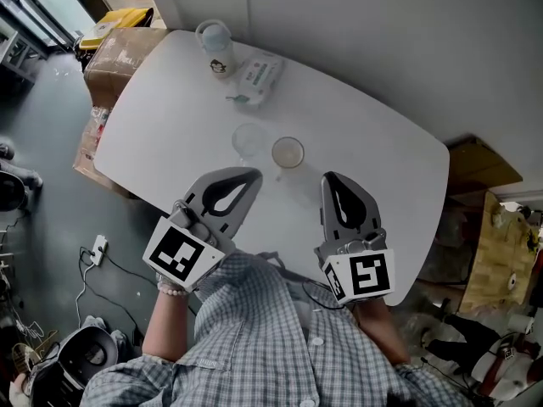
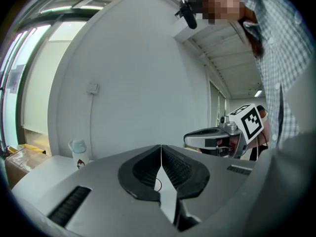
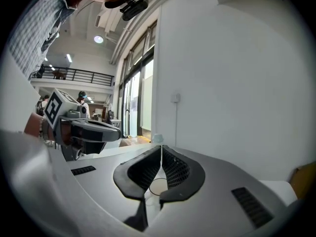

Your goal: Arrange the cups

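Head view: both cups stand near the middle of the white rounded bench [image 1: 161,117]. The clear see-through cup [image 1: 249,141] is just beside the clear cup with a tan inside [image 1: 288,153], not touching but with only a narrow gap. The left tongs [image 1: 248,179] and right tongs [image 1: 332,185] hang over the near edge, short of the cups, each pressed together on nothing; both gripper views show the ribbed pads meeting on a line. Risks as I read them: (1) if either pair goes in without spreading first, the blunt closed tip shoves a cup instead of straddling it. (2) The gap between the cups is tight, so an inner jaw of spread tongs could clip the neighbour and tip or slide it. (3) The see-through cup barely stands out against the white top, so its rim is easy to misjudge and a jaw could land on it rather than round it. (4) The cups look light and thin-walled, so a hard pinch may buckle one or squirt it out. (5) With the cups side by side, both tongs going in at once could foul each other. The pale lidded bottle with a cartoon print [image 1: 216,49] and the white-and-green soft wipes packet [image 1: 257,76] sit well apart at the far end, so they are a low concern unless a cup gets pushed that way.
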The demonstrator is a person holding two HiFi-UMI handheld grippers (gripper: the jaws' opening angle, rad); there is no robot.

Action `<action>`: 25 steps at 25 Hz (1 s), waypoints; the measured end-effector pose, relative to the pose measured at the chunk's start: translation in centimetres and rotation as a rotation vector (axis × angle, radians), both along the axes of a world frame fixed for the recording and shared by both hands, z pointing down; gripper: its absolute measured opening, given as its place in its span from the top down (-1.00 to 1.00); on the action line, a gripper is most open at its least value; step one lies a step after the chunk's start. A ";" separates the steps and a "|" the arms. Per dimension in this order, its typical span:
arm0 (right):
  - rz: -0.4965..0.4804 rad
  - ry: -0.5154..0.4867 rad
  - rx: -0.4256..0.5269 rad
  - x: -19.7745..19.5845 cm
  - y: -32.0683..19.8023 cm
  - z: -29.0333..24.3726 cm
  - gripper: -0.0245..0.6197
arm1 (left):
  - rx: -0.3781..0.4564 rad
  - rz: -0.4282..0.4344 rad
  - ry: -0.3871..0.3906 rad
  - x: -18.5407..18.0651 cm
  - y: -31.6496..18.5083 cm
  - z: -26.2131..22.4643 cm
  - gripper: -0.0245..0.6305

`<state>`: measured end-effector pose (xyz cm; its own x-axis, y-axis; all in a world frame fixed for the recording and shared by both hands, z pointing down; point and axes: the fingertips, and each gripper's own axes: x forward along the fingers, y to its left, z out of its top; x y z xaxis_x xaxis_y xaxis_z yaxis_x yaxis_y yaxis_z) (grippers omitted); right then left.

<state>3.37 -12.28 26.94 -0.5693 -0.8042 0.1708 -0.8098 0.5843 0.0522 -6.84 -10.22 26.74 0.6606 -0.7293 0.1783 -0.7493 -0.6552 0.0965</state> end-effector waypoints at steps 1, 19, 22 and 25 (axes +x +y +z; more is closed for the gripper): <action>-0.003 0.005 0.002 0.0 0.0 0.0 0.84 | -0.002 -0.004 0.000 0.0 0.0 0.1 0.89; 0.001 0.004 -0.040 0.2 -0.3 1.0 0.84 | -0.001 -0.008 -0.014 0.2 -0.1 0.9 0.89; 0.007 0.005 -0.040 0.3 -0.4 1.0 0.84 | -0.002 -0.001 -0.013 0.4 -0.3 0.9 0.89; 0.007 0.004 -0.044 0.4 -0.3 1.1 0.84 | -0.001 0.004 -0.014 0.6 -0.2 0.9 0.89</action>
<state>3.75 -12.54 28.00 -0.5630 -0.7998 0.2084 -0.8136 0.5806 0.0303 -6.27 -10.47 27.66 0.6608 -0.7265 0.1885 -0.7481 -0.6579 0.0869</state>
